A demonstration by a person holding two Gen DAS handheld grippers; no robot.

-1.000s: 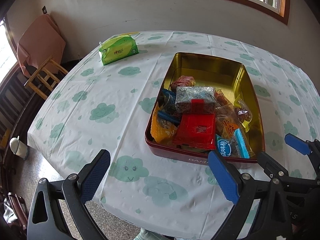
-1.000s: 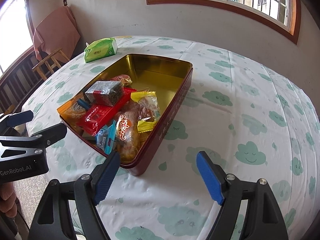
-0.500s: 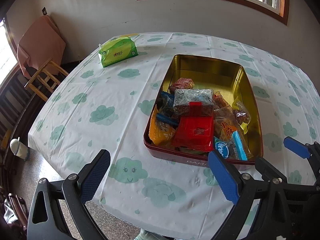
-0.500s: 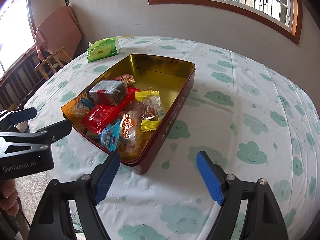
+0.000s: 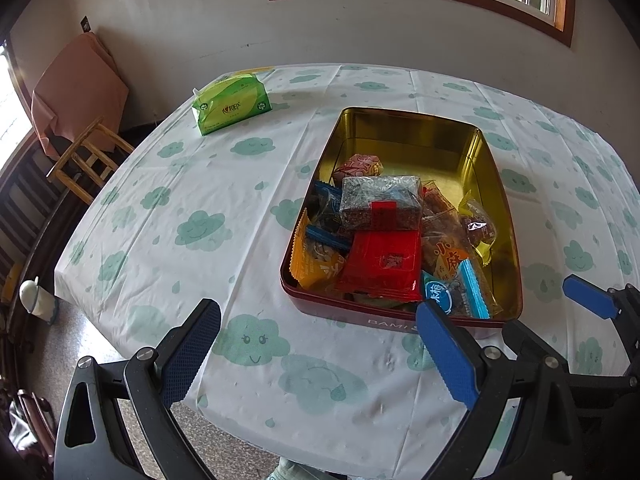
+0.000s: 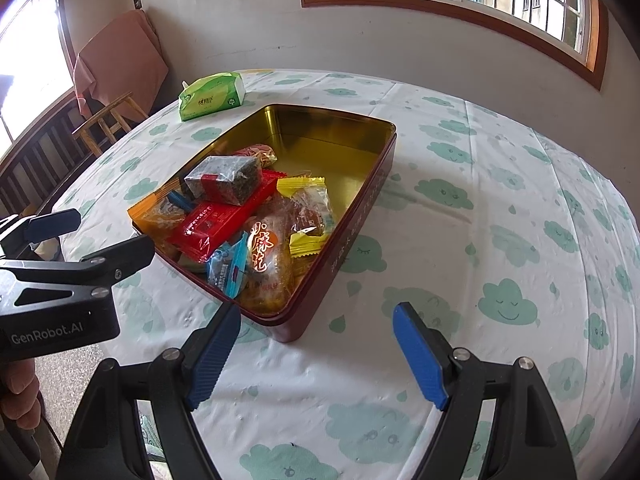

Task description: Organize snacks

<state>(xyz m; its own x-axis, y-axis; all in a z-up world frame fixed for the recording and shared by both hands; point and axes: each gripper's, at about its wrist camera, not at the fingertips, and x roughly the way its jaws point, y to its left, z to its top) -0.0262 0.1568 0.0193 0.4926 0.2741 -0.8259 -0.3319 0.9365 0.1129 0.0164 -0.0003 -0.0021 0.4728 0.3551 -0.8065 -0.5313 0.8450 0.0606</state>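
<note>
A red tin with a gold inside (image 5: 420,136) (image 6: 352,216) stands on the table, its near half piled with several wrapped snacks. Among them are a red packet (image 5: 382,264) (image 6: 216,220), a dark block in clear wrap (image 5: 380,202) (image 6: 224,174), an orange packet (image 5: 316,264) and a blue packet (image 5: 452,292) (image 6: 228,266). The far half of the tin shows bare gold. My left gripper (image 5: 316,356) hangs open over the near table edge, left of the tin's front. My right gripper (image 6: 316,356) is open just in front of the tin's near corner, holding nothing.
A green tissue pack (image 5: 230,104) (image 6: 212,96) lies at the table's far left. The table (image 5: 180,208) wears a white cloth with green clouds. A wooden chair (image 5: 86,152) draped in pink cloth stands left, by the wall. A hand (image 6: 18,392) grips the left tool.
Both grippers have drawn back slightly from the tin and risen a little, so the tin sits farther off in both views. Nothing was grasped or moved.
</note>
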